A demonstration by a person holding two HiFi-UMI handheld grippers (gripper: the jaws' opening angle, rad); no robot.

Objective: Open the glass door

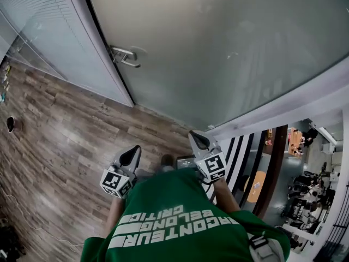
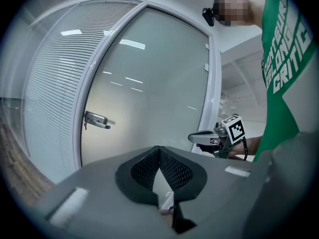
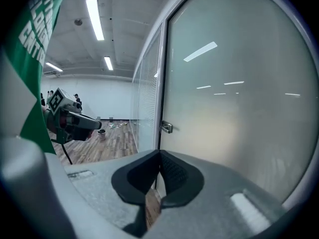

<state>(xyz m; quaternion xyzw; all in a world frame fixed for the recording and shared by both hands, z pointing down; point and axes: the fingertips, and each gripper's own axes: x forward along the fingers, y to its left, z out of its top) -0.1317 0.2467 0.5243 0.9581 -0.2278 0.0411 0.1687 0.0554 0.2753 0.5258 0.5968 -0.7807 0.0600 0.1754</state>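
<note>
The left gripper (image 2: 159, 151) has its jaws closed tip to tip with nothing between them. The right gripper (image 3: 160, 156) is the same, its ribbed pads meeting on empty air. Both are held low in front of the person's green shirt (image 1: 180, 222), pointing toward the frosted glass door (image 1: 218, 48), and neither touches it.

The door looks closed in its white frame. Its metal lever handle (image 1: 124, 56) sits at the door's left edge, just beside a glass partition with blinds (image 1: 32, 21). The handle is well apart from both grippers and nearer the left one. Wood-plank floor (image 1: 65, 124) lies below.

Opening the door appears not yet begun; the reach to the handle comes first.

- **Jaws arrive closed:** the gripper would only bump the lever or knock the glass, so they need to spread first.
- **Shallow or off-centre grip:** the lever looks thin and smooth, and the pads could slide off as it is turned.
- **Which way the door swings:** this cannot be told, and pulling against a push door would strain the grip.
</note>
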